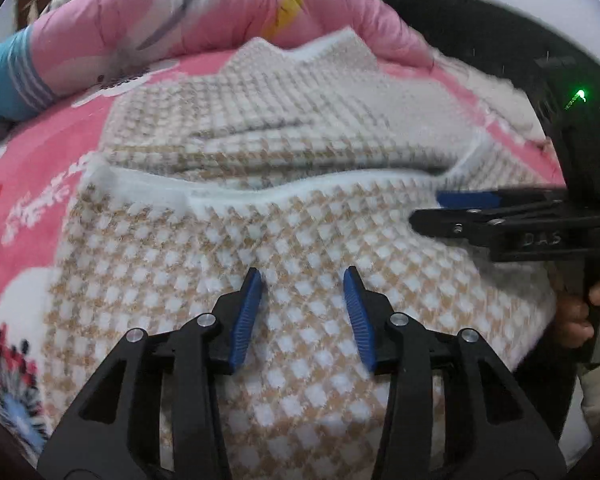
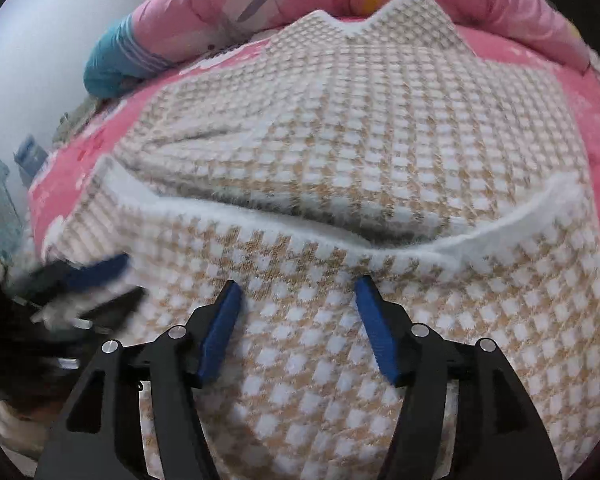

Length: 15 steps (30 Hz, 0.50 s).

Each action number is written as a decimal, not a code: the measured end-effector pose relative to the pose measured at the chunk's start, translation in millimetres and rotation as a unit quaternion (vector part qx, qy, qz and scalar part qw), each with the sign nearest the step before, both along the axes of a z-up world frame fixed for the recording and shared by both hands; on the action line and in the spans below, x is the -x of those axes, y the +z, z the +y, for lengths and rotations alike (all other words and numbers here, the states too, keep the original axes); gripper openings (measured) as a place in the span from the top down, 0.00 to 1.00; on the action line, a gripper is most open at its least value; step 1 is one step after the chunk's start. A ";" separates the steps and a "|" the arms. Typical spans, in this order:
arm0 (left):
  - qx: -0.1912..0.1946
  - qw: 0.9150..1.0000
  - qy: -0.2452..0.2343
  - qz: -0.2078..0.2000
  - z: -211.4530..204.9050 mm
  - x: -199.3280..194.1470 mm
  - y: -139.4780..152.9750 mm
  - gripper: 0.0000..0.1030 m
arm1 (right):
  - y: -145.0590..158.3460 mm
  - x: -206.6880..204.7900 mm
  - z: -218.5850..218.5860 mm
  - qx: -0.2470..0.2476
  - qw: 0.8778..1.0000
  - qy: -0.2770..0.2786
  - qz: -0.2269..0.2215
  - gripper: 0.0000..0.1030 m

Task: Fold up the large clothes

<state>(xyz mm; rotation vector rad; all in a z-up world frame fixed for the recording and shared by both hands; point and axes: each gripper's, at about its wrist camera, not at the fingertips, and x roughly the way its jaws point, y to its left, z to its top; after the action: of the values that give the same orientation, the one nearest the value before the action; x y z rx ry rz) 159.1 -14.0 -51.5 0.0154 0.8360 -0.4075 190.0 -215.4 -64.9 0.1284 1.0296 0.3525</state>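
Sweater (image 2: 340, 152), tan-and-white checked knit, lies on a pink printed bedspread (image 1: 24, 184); its near half is folded over, a white hem (image 2: 260, 216) crossing from 9 to 3 o'clock, and its long axis runs toward the notched edge at 12. Pink quilt (image 1: 148, 20), bunched, borders it at 12 o'clock; a blue striped cloth (image 2: 112, 64) lies at 10. Left gripper (image 1: 302, 280), jaws parted, nothing between them, hovers over the folded layer. Right gripper (image 2: 298, 286) likewise spread wide and empty above the knit; in the left wrist view it stands at 3 o'clock.
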 end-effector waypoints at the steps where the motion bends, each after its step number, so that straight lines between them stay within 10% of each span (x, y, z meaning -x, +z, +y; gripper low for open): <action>1: 0.015 1.000 0.004 0.003 4.3 1.0 8.7 0.59 | 10.7 7.4 -1.5 0.003 1.000 -0.005 -0.006 0.43; 9: 0.069 0.995 -0.064 -0.026 13.0 42.7 37.0 0.60 | 34.0 79.3 6.2 0.029 0.998 0.043 -0.042 0.43; 12: 0.004 0.999 -0.039 0.017 -3.6 33.4 1.1 0.59 | -5.8 69.4 9.7 0.033 0.999 0.027 -0.010 0.38; 15: 0.017 0.999 -0.026 0.012 -3.9 31.0 1.4 0.59 | 7.6 70.7 6.9 0.025 0.999 0.016 -0.013 0.37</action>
<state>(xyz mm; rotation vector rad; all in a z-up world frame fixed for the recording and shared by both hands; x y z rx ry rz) 128.1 -18.0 -50.1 0.0017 0.8543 -0.4719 119.3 -208.5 -57.3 0.0628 1.0147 0.3572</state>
